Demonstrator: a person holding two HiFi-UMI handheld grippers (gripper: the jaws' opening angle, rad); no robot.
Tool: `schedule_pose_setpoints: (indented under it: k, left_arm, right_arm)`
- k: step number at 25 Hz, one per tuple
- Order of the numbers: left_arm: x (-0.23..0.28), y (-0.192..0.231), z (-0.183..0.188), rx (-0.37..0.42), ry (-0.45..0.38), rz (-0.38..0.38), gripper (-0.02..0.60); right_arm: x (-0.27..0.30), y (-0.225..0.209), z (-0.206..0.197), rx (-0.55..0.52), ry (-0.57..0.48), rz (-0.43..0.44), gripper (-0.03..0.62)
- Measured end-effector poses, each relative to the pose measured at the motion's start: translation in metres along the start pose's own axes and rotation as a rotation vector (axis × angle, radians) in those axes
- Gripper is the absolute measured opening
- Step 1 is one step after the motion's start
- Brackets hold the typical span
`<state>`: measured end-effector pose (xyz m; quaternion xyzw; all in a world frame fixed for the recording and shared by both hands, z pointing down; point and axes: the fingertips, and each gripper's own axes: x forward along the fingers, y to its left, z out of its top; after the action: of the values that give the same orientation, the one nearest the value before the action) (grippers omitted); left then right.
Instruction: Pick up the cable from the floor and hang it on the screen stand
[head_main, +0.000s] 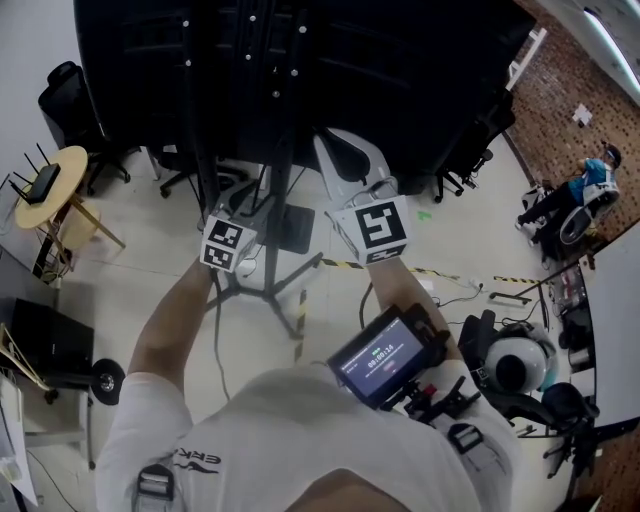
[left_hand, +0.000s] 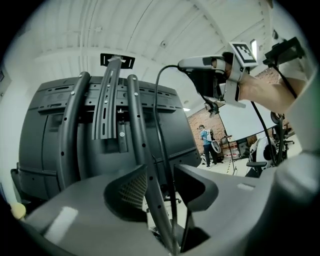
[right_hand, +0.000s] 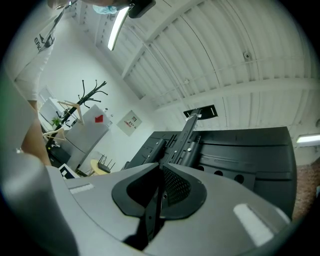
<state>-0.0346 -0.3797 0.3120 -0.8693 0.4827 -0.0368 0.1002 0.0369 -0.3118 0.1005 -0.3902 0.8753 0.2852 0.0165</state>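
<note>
A thin black cable arcs out of the tips of my right gripper at the upper right of the left gripper view. It drops down beside a curved tube of the screen stand and runs through the gap of my left gripper, whose jaws stand apart without pressing it. In its own view my right gripper has its jaws together, pointing up at the back of the black screen. From the head, both grippers, left and right, are raised against the stand post.
The stand's legs spread on the pale floor below my hands. A round wooden table with a router and office chairs are at the left. Striped floor tape runs right; a person sits far right.
</note>
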Motion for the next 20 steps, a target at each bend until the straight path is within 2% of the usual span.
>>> schedule_pose_setpoints:
  k: [3, 6, 14, 20]
  left_arm:
    - [0.001, 0.002, 0.001, 0.005, -0.011, 0.028, 0.079]
    - [0.001, 0.0, 0.005, 0.017, -0.019, 0.031, 0.011]
    - [-0.011, 0.002, 0.022, 0.023, -0.032, 0.021, 0.002]
    - [-0.024, 0.019, 0.039, 0.001, -0.003, 0.037, 0.002]
  right_arm:
    - [-0.005, -0.012, 0.001, -0.001, -0.005, -0.023, 0.034]
    - [-0.01, -0.021, -0.004, -0.002, 0.009, -0.043, 0.034]
    - [-0.023, -0.046, -0.02, 0.05, 0.034, -0.117, 0.034]
    - [-0.028, -0.056, -0.03, 0.102, 0.043, -0.156, 0.033]
